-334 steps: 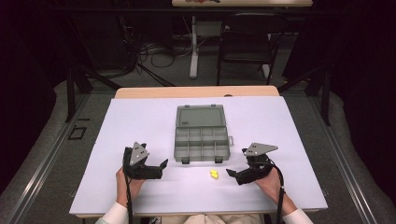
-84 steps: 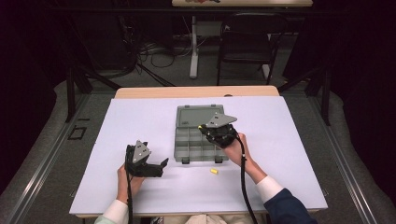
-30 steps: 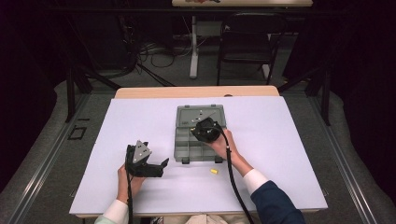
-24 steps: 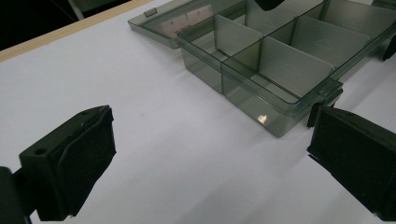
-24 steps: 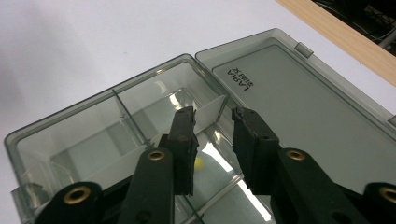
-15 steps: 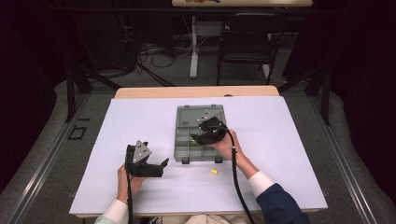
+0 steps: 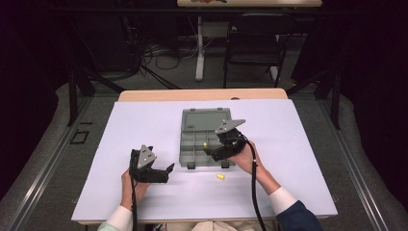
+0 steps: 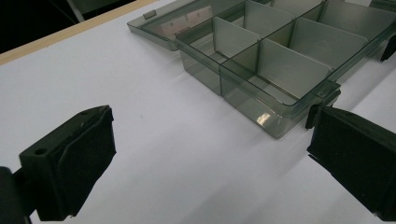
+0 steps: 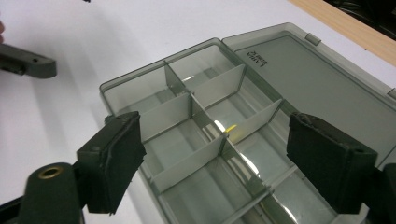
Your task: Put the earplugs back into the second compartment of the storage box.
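Nearest the person, the left gripper point(image 7: 166, 172) rests on the white table point(image 7: 144, 125) with its jaws spread wide and nothing between them, in the same spot it held eleven seconds ago. Just right of it, a small yellow piece point(image 7: 220, 177) lies on the table in front of the box — this one has yet to be put away. Beyond it, the right gripper point(image 7: 210, 152) sits over the front of the grey compartment box point(image 7: 204, 120), jaws apart and empty in its own view, the dividers plain between the pads. It has drawn back toward the person over the last second, when it was farther in over the tray. A second yellow piece point(image 7: 205, 144) now lies in a middle compartment, seen in the right gripper view as a yellow glint point(image 9: 229, 127) at a divider — so one piece appears to have been dropped in. The lid lies flat open behind the tray. My guess is the piece on the table is next.
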Motion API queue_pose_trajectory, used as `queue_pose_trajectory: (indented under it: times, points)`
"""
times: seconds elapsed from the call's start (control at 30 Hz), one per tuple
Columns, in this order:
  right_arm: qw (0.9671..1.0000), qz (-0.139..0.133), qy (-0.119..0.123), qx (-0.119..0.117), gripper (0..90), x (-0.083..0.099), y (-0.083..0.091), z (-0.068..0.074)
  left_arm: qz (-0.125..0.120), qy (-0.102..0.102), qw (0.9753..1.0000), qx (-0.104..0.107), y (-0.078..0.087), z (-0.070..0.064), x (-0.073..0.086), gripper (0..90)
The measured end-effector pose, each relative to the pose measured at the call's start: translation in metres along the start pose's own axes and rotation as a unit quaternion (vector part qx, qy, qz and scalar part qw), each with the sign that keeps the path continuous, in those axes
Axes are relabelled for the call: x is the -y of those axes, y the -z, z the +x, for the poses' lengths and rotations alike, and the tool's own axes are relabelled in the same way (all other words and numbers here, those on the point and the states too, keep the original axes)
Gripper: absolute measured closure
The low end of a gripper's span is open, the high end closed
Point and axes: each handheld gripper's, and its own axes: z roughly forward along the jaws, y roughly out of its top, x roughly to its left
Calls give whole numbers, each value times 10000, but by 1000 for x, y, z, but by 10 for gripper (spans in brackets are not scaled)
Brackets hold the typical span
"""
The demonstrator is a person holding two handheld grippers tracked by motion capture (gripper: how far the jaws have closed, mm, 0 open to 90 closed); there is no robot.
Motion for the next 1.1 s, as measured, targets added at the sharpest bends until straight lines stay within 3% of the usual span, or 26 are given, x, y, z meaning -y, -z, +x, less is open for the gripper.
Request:
queue_pose_trajectory:
  times: [0.23, 0.73, 1.1]
  points:
    - [10000, -51, 38, 46, 144, 10, 13, 3, -1, 11, 10000, 6, 0, 1, 0, 0]
    - [9998, -57, -114, 152, 82, 32, 38, 4, -2, -3, 10000, 28, 0, 1, 0, 0]
    - [9997, -40, -200, 135, 19, 41, 46, 8, -12, -13, 10000, 18, 1, 2, 0, 0]
